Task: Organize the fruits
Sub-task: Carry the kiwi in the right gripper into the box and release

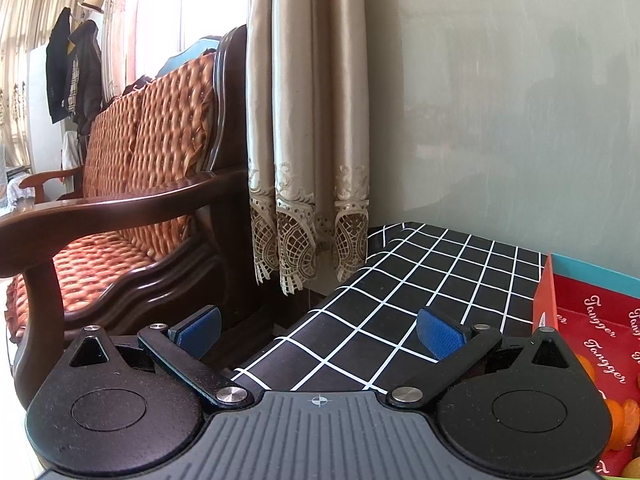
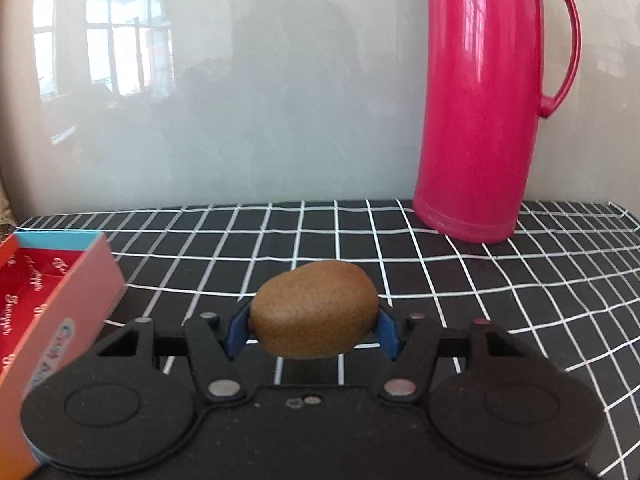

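A brown kiwi (image 2: 316,310) hangs a little above the black checked tablecloth (image 2: 480,280), clamped between the blue pads of my right gripper (image 2: 314,330), which is shut on it. A red box (image 2: 52,304) with a blue rim lies to the left of that gripper. In the left wrist view my left gripper (image 1: 318,330) stands open over the tablecloth's left corner (image 1: 400,300) with nothing between its fingers. The same red box (image 1: 592,320) lies to its right, with orange fruit (image 1: 620,416) inside at the frame's edge.
A tall pink thermos jug (image 2: 484,100) stands at the back right against a glossy wall (image 2: 280,100). Left of the table are a beige curtain (image 1: 308,120) and a wooden sofa (image 1: 132,208) with orange cushions.
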Motion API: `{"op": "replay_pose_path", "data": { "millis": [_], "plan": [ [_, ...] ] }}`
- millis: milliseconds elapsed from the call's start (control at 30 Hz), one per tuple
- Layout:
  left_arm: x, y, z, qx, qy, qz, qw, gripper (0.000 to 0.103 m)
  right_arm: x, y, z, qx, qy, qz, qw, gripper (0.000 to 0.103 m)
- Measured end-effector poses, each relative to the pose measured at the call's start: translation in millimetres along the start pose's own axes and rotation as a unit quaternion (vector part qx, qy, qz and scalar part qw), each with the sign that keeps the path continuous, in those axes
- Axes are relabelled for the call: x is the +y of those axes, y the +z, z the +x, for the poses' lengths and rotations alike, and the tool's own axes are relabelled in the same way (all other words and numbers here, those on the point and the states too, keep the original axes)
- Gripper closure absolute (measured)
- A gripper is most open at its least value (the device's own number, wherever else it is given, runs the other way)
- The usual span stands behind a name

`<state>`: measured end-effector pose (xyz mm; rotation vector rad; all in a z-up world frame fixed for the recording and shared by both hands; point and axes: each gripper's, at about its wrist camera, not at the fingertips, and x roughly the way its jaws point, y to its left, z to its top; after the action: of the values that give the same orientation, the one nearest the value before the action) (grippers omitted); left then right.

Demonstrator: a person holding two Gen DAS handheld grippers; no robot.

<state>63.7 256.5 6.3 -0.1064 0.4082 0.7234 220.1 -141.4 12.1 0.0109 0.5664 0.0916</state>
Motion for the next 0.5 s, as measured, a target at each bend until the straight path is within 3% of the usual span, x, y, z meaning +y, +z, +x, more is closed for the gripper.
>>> {"op": "replay_pose_path", "data": {
  "millis": [300,500],
  "plan": [
    [5.1,2.8,-10.6,-0.004,-0.002,0.003,1.0000,0.000,36.3,7.2,-49.4,-0.031,0.053,-0.022,0.998,0.042],
    [11.8,5.0,-13.6,-0.007,-0.002,0.004,1.0000,0.000,82.4,8.9,-63.5,-0.042,0.106,-0.045,0.992,0.042]
  ]
}}
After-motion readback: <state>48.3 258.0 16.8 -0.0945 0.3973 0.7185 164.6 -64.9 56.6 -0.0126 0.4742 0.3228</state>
